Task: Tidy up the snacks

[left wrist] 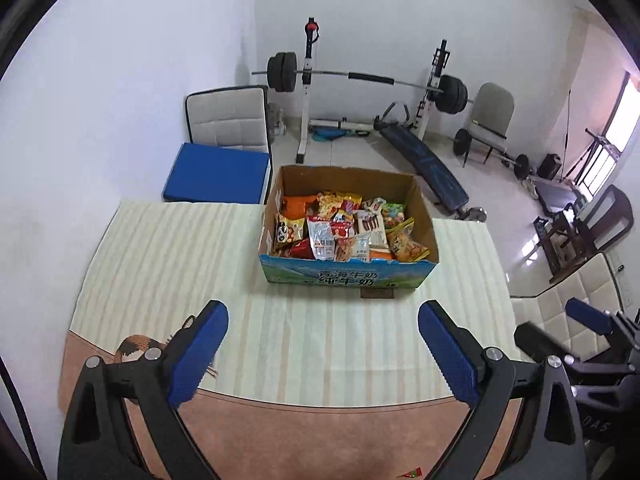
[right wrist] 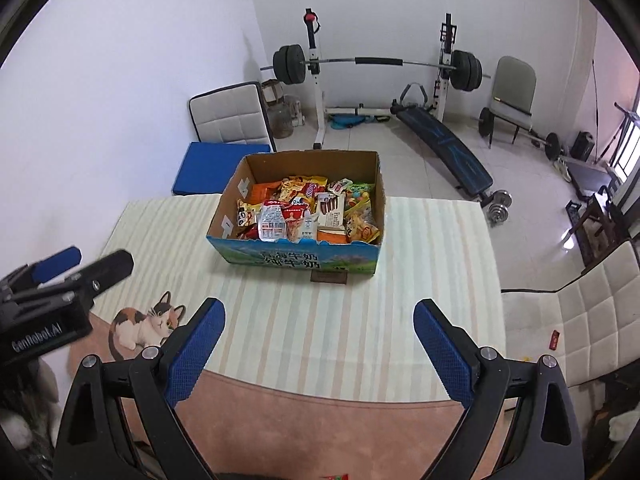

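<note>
— Jaws?
— Both spread wide on my left gripper (left wrist: 322, 346) and right gripper (right wrist: 318, 342), gripping nothing.
— Snacks?
— I see them (left wrist: 346, 228) piled inside the cardboard box (left wrist: 344, 276), beyond both grippers.

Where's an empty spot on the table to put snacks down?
The striped cloth left of the cardboard box is bare, and so is the strip between the box and both claws. Right of it too. Inside the box it's crowded with snack packets.
</note>
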`<state>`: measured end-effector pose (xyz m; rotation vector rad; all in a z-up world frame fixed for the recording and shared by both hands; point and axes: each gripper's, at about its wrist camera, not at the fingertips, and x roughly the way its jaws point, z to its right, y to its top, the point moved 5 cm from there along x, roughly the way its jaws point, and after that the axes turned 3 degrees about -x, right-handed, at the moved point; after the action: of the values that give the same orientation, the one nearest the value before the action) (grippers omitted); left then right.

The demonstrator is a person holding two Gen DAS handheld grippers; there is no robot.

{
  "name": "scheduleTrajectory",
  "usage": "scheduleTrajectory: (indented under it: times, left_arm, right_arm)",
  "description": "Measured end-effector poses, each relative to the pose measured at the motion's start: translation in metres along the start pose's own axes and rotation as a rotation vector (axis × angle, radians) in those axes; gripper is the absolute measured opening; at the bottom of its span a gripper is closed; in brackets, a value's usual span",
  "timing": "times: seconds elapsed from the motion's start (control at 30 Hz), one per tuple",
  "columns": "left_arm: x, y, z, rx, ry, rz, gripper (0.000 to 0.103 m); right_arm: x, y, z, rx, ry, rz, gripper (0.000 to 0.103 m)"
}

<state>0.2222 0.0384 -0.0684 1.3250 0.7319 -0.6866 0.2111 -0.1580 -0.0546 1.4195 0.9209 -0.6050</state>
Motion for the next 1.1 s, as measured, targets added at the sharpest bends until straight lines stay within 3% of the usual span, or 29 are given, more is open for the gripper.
scheduleTrajectory:
  times: [0.23,0.5,1.1]
  left_arm:
    - [-0.024,-0.002,-0.003,-0.019,0.005,0.045,0.098]
    - [-0.03,-0.006,-0.002,-0.002,0.053,0.085,0.098]
    - [0.027,0.009,-0.013,-0.007,0.111,0.12,0.1]
  right_arm:
    - [-0.031,-0.006,0.0,-0.015,-0.017,0.03,0.097]
    - [-0.032,-0.005,0.005,0.0,-0.03,0.039,0.097]
    - [0.02,0.025,0.022,0.046,-0.137,0.106,0.101]
